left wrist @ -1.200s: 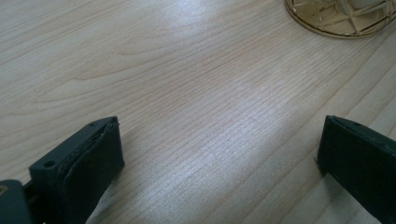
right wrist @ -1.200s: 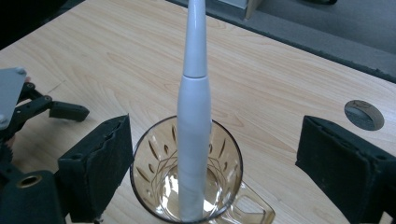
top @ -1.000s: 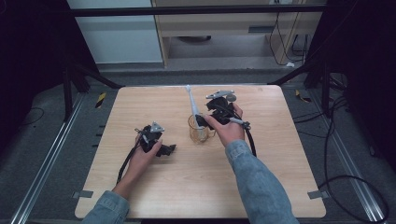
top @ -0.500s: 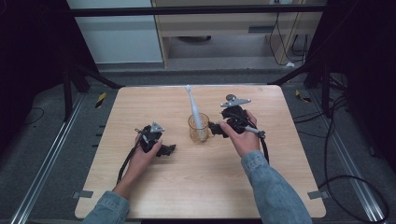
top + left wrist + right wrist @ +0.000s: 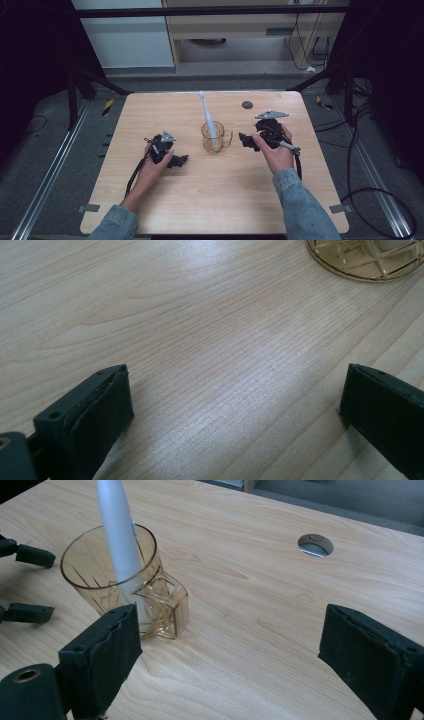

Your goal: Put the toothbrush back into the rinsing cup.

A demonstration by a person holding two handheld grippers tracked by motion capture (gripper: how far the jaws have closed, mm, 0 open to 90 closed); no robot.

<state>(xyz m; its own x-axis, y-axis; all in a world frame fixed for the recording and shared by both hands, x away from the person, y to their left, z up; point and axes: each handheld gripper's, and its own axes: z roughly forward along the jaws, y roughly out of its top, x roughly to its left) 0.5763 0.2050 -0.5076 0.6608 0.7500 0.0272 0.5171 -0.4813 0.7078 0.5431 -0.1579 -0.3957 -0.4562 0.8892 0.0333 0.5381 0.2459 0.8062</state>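
A clear amber cup (image 5: 214,138) with a handle stands in the middle of the wooden table (image 5: 150,112). A white electric toothbrush (image 5: 207,114) leans upright inside it, head pointing away from me. In the right gripper view the cup (image 5: 125,582) and toothbrush (image 5: 117,527) sit just left of the jaws. My right gripper (image 5: 246,141) is open, a little to the right of the cup, holding nothing. My left gripper (image 5: 179,160) rests open on the table left of the cup, whose base (image 5: 367,260) shows at the top right of its view.
A round cable hole (image 5: 247,105) lies in the table behind the right gripper, also seen as the hole (image 5: 315,545) in the right gripper view. Cables trail from both grippers. Dark floor and metal rails surround the table.
The right gripper has let go of the toothbrush, which now stands in the cup, and has drawn back to the right with its jaws open. The left gripper has stayed put.
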